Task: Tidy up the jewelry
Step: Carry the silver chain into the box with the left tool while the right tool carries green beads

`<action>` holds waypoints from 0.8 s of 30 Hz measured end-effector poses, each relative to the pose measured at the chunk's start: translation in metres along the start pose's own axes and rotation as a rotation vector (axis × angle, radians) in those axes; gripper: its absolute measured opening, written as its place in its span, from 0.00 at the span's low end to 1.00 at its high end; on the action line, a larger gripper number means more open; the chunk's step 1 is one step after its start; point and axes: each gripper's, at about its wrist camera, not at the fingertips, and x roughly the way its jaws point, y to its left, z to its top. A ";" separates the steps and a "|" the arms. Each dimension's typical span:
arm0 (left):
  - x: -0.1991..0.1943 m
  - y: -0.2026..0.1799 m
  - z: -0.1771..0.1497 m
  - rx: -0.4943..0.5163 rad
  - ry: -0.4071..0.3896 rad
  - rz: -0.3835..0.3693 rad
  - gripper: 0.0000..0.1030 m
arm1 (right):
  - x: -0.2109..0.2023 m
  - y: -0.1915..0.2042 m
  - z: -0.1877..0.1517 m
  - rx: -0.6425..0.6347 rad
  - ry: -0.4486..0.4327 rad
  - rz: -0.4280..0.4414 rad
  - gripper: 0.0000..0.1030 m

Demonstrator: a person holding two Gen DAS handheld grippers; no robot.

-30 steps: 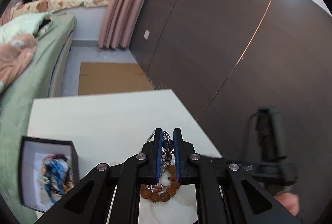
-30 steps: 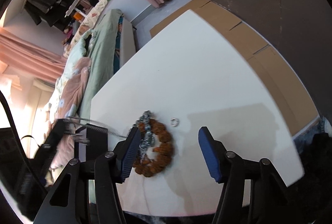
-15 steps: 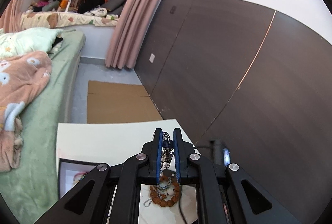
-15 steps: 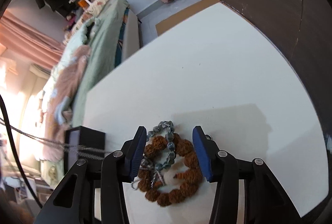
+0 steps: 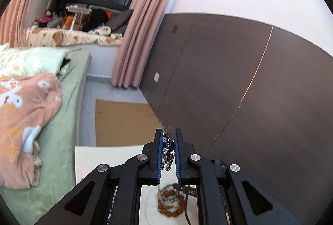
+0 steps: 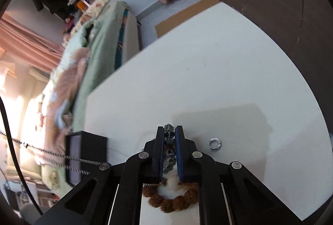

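My left gripper (image 5: 168, 138) is shut on a silver chain (image 5: 167, 154) and holds it up above the white table (image 5: 108, 157); the chain trails down to a brown bead bracelet (image 5: 171, 204) lying on the table below. My right gripper (image 6: 169, 135) is shut on a grey-green bead bracelet (image 6: 169, 137) that lies over the brown bead bracelet (image 6: 172, 202). The silver chain (image 6: 52, 155) stretches off to the left in the right wrist view. A small silver ring (image 6: 215, 143) lies on the table to the right of the right gripper.
A black jewelry box (image 6: 87, 154) stands open on the table's left part. A bed with green sheet (image 5: 68, 104) and an orange blanket (image 5: 20, 116) runs along the table's left side. A dark wall panel (image 5: 229, 89) is on the right. Cardboard (image 5: 122, 121) lies on the floor beyond.
My left gripper has risen and tilted up with the chain, so the table and box drop out of its view. My right gripper has moved over the bracelets and closed on the grey-green beads.
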 end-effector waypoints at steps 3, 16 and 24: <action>-0.012 -0.001 0.012 0.010 -0.033 -0.001 0.01 | -0.010 0.001 0.000 0.015 -0.026 0.022 0.11; -0.058 0.006 0.051 0.048 -0.158 -0.002 0.01 | -0.043 0.027 -0.005 0.050 -0.118 0.187 0.11; -0.066 0.022 0.057 0.041 -0.177 0.016 0.01 | -0.054 0.059 -0.011 -0.002 -0.164 0.296 0.11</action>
